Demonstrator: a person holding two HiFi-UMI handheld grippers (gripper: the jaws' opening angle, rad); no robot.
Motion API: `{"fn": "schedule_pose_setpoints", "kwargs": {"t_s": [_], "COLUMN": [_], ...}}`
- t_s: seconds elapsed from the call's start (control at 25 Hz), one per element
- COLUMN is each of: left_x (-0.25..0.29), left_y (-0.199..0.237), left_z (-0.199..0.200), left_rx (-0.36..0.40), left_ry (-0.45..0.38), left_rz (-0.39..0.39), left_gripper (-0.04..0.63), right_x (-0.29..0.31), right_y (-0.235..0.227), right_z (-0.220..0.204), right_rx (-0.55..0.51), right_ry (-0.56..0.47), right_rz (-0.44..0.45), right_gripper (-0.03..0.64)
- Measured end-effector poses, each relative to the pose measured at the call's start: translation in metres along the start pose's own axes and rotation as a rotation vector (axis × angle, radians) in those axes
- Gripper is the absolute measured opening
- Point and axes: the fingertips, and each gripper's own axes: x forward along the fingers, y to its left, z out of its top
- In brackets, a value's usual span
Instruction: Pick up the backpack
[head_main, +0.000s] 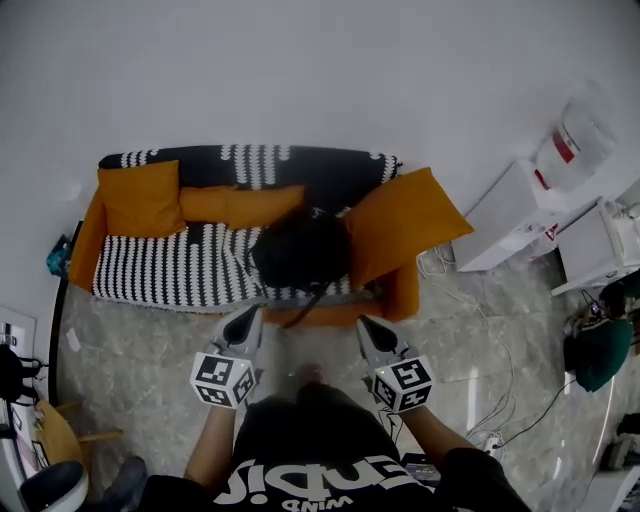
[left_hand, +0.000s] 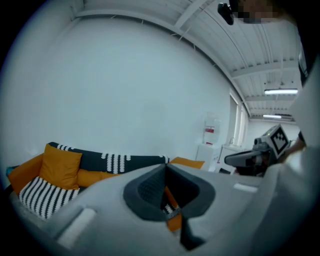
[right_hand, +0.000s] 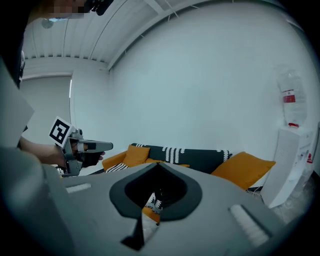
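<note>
A black backpack (head_main: 300, 250) lies on the seat of a black-and-white striped sofa (head_main: 160, 270), between the orange cushions, with a strap hanging over the front edge. Both grippers are held out over the floor just short of the sofa's front. My left gripper (head_main: 249, 316) points at the backpack's left side and my right gripper (head_main: 366, 323) at its right side. Neither touches it. In the left gripper view the jaws (left_hand: 165, 166) meet at their tips with nothing held. The right gripper view shows the same for the right jaws (right_hand: 157, 164).
A large orange cushion (head_main: 400, 225) leans at the sofa's right end, and another (head_main: 140, 198) at the left. White cabinets (head_main: 510, 215) and a water dispenser (head_main: 575, 140) stand to the right. Cables (head_main: 485, 405) trail over the marble floor. A wooden chair (head_main: 60, 440) is at the lower left.
</note>
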Motion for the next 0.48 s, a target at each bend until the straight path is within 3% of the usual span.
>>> {"fn": "schedule_pose_setpoints", "kwargs": {"t_s": [0.28, 0.48], "left_x": [0.043, 0.077], "left_y": [0.030, 0.063], "left_z": [0.011, 0.015], "left_rx": [-0.010, -0.019], "left_ry": [0.020, 0.047], "left_rz": [0.019, -0.024], "left_gripper": [0.003, 0.031], "right_x": [0.057, 0.098], "right_y": [-0.029, -0.043], "right_z": [0.017, 0.029], "right_rx": [0.029, 0.037], "right_ry": [0.014, 0.025], "right_rz": [0.035, 0.014], "right_gripper": [0.002, 0.002]}}
